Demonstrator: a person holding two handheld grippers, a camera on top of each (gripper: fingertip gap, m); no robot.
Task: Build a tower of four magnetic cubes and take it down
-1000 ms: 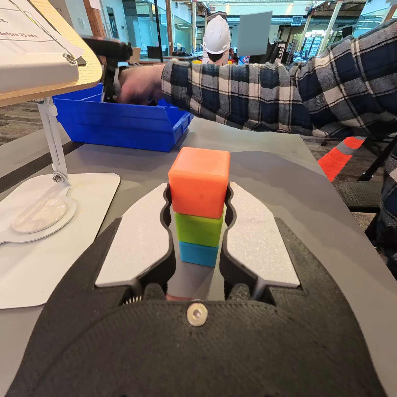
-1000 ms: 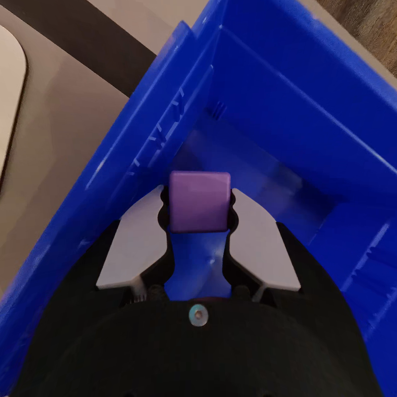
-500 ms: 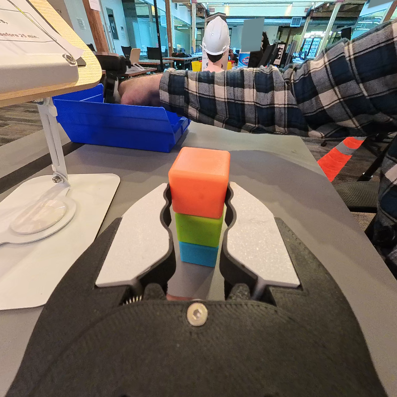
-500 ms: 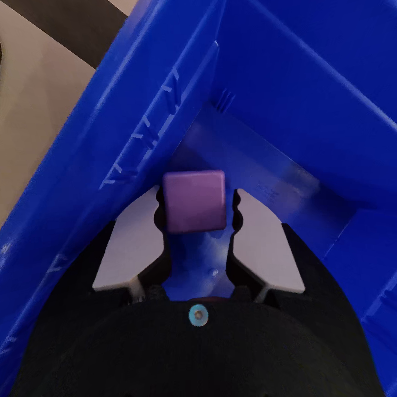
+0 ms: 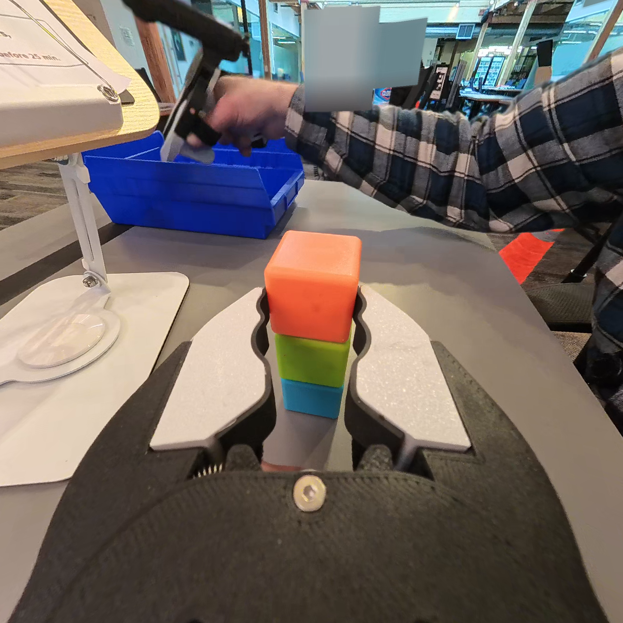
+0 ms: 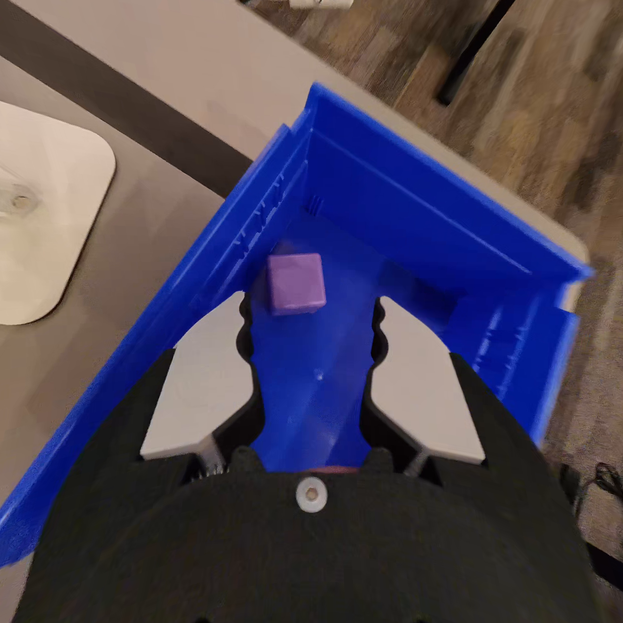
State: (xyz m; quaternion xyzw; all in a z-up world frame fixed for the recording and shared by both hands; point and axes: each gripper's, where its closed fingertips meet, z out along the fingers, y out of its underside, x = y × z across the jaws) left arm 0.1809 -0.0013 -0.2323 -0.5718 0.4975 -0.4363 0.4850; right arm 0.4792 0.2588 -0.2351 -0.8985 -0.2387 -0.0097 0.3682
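Left gripper (image 5: 312, 308) clenched on orange cube (image 5: 312, 286), top of three-cube stack; green cube (image 5: 312, 360) beneath, blue cube (image 5: 312, 397) at bottom on grey table (image 5: 438, 303). Stack held upright.

Right gripper (image 6: 312, 303) released, jaws spread wide, held above blue bin (image 6: 438, 188). Purple cube (image 6: 296, 284) seen on bin floor near corner, just ahead of left fingertip, clear of both fingers.

Takedown judged underway; orange cube nearest left gripper, right gripper well apart. Cubes matte, rounded edges.
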